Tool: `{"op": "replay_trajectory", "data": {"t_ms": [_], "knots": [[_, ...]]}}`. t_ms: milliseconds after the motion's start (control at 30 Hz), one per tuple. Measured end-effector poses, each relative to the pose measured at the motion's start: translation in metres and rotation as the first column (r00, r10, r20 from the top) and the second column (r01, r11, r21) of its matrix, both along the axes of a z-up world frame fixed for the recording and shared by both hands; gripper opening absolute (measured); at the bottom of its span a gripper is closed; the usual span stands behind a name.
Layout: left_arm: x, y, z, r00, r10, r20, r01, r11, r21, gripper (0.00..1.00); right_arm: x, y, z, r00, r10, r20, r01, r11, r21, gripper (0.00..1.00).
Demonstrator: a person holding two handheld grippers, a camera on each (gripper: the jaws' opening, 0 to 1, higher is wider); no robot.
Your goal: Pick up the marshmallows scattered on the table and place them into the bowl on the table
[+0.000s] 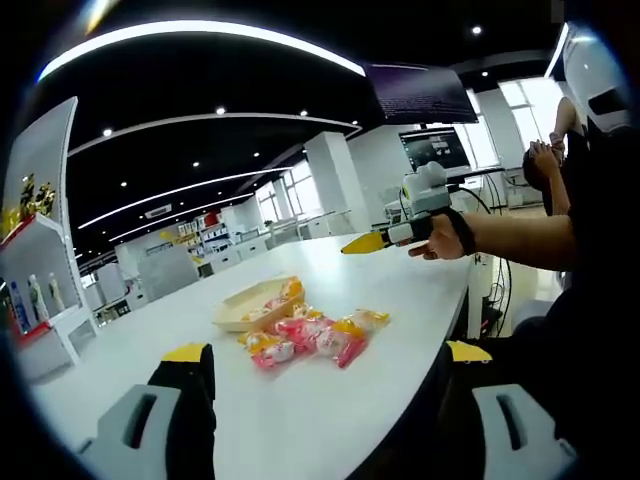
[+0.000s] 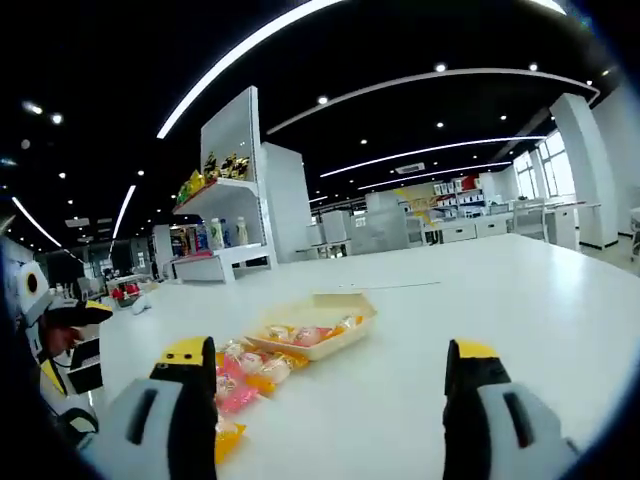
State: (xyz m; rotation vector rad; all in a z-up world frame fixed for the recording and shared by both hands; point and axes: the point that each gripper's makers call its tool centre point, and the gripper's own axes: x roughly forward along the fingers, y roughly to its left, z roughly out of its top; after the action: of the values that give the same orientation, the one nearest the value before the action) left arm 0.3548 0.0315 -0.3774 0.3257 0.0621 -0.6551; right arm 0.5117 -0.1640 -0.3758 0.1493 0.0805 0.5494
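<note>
Table (image 1: pixel 300 400): white, long.
Bowl (image 2: pixel 318 322): shallow tan tray on table, holds several marshmallows, perhaps 4.
Marshmallows (image 1: pixel 312 336): wrapped pink and yellow packets, heaped just beside bowl.
Left gripper (image 1: pixel 328 365): jaws apart, nothing between, short of heap.
Right gripper (image 2: pixel 327 365): jaws apart, nothing between, raised above table.

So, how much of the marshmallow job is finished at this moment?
Some packets already lie in the shallow bowl. Nothing is in hand: the left gripper and right gripper are both open and empty above the table. A cluster of wrapped marshmallows beside the bowl is left to move.
</note>
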Motion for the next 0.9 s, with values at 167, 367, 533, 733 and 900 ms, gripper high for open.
{"op": "replay_trajectory", "data": {"t_ms": [167, 367, 533, 733, 900], "knots": [[0.001, 0.004, -0.003, 1.000, 0.008, -0.004, -0.008, 1.000, 0.008, 0.92, -0.015, -0.002, 0.004, 0.999, 0.023, 0.034, -0.023, 1.000, -0.001, 0.87], [0.002, 0.004, -0.003, 1.000, 0.010, -0.004, -0.010, 1.000, 0.000, 0.92, -0.030, -0.001, 0.008, 0.998, 0.054, 0.024, -0.054, 0.998, 0.027, 0.87], [0.003, 0.006, -0.002, 1.000, 0.014, -0.001, -0.014, 1.000, -0.002, 0.92, -0.044, 0.007, 0.015, 0.995, 0.095, 0.032, -0.096, 0.995, 0.017, 0.87], [0.003, 0.007, -0.003, 1.000, 0.020, 0.000, -0.020, 1.000, -0.006, 0.92, -0.064, 0.016, 0.024, 0.988, 0.146, 0.046, -0.146, 0.989, -0.006, 0.87], [0.003, 0.008, -0.002, 1.000, 0.021, 0.003, -0.021, 1.000, -0.009, 0.92, -0.074, 0.015, 0.029, 0.986, 0.155, 0.056, -0.155, 0.988, -0.019, 0.86]]}}
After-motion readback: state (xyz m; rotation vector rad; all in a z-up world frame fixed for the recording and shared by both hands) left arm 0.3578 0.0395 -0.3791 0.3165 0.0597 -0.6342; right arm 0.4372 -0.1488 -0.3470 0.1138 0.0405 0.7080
